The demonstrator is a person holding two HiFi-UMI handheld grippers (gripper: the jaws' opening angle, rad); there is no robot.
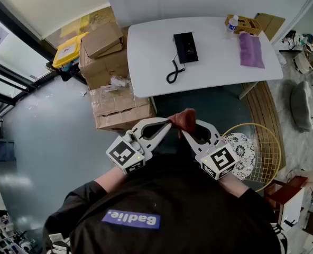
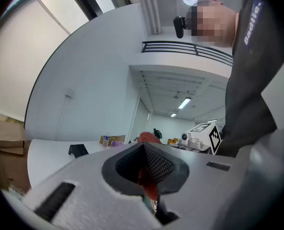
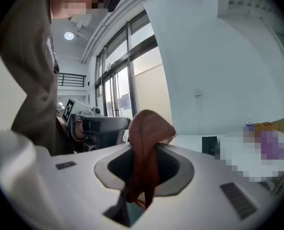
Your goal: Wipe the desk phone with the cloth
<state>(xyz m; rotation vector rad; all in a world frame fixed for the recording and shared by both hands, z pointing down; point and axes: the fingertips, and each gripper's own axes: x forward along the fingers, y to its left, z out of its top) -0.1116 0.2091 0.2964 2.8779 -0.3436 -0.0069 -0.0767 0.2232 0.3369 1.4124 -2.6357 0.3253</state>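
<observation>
The fingers of the left gripper (image 1: 168,123) and the right gripper (image 1: 183,132) are clenched on one rust-red cloth (image 1: 185,118), held near the chest and well short of the desk phone (image 1: 185,46) on the white worktop (image 1: 146,52). Right of the phone, a bottle (image 1: 231,23) stands against an open cardboard tray (image 1: 246,24); I cannot tell what the tray holds. The shirt (image 1: 172,210) reads "Badlie."
</observation>
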